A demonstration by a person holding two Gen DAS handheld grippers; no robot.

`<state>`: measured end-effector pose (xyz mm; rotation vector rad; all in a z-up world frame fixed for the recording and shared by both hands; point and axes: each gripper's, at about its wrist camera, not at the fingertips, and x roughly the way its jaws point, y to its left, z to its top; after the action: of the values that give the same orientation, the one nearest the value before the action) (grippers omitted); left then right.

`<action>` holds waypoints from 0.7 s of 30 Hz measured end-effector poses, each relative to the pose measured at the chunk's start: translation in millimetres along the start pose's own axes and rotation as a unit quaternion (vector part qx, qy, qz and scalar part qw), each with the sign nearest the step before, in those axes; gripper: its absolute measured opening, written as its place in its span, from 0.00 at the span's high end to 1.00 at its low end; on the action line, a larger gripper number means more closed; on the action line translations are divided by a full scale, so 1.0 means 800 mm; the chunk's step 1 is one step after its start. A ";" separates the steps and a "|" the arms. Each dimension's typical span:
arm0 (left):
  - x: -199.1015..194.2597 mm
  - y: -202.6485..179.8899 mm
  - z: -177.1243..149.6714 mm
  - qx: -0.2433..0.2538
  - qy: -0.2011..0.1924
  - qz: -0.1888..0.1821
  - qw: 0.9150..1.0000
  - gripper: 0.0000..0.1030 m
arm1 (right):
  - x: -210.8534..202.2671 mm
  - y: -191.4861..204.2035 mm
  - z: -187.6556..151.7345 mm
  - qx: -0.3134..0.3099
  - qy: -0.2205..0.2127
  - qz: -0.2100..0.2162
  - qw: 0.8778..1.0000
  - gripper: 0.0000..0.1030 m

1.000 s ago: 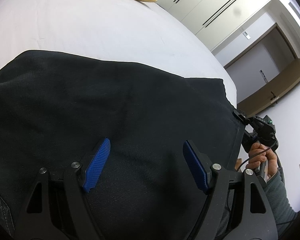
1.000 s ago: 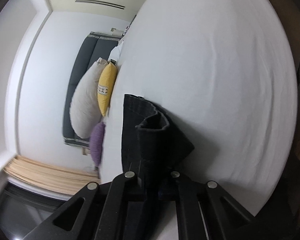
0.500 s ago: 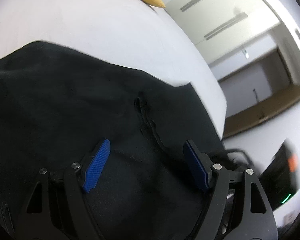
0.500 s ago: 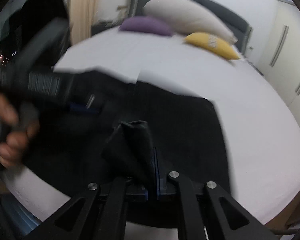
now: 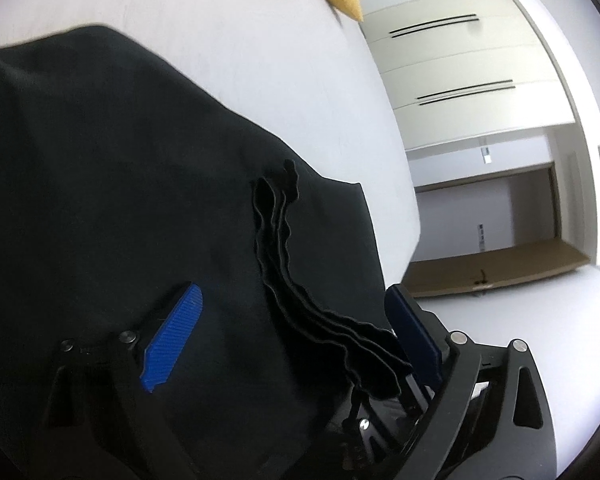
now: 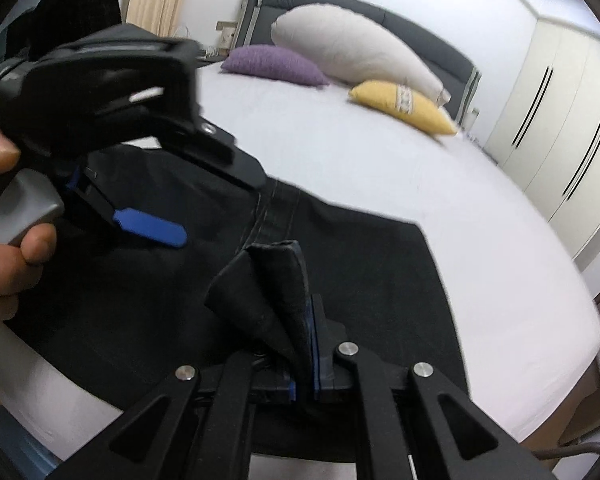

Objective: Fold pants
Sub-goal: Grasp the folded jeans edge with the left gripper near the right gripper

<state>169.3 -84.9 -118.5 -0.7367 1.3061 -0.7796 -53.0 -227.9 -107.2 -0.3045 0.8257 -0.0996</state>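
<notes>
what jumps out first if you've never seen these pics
The dark, near-black fabric pants spread over the white bed sheet fill both views. The right gripper pinches a raised fold of them, while the left gripper, its jaws opening, straddles a wavy stack of fabric edges. Purple, cream and yellow pillows line the headboard.

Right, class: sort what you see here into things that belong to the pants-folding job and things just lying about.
Part of the job:
- black pants
- right gripper, shut on a pants fold
- left gripper, jaws opening over the pants
- bed

Lying about:
- yellow cushion
- purple cushion
- white pillow
- wardrobe
</notes>
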 end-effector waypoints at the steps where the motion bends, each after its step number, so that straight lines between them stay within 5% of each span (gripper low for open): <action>1: 0.001 0.000 0.001 -0.005 0.004 -0.002 1.000 0.10 | -0.004 0.002 0.002 -0.006 -0.007 -0.007 1.000 0.94; 6: 0.010 -0.004 0.004 -0.019 0.031 -0.020 0.999 0.12 | -0.022 0.018 0.011 -0.045 -0.043 -0.033 0.998 0.94; 8: 0.015 -0.004 0.007 -0.021 0.045 -0.028 0.998 0.39 | -0.025 0.028 0.011 -0.064 -0.049 -0.039 0.996 0.94; 9: 0.016 -0.002 0.010 -0.022 0.053 -0.030 0.998 0.64 | -0.027 0.035 0.011 -0.072 -0.049 -0.041 0.995 0.94; 10: 0.014 0.000 0.013 -0.022 0.058 -0.029 0.998 0.73 | -0.027 0.038 0.011 -0.079 -0.049 -0.042 0.995 0.94; 16: -0.003 -0.005 0.030 0.026 0.065 -0.004 0.998 0.91 | -0.025 0.066 0.015 -0.130 -0.051 -0.043 0.989 0.94; 21: -0.032 -0.006 0.040 0.067 0.067 0.025 0.995 0.92 | -0.026 0.093 0.029 -0.160 -0.060 -0.026 0.985 0.94</action>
<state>198.1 -65.6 -96.8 -0.5506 1.3740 -0.8791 -52.5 -147.2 -100.4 -0.6289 0.7128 0.0045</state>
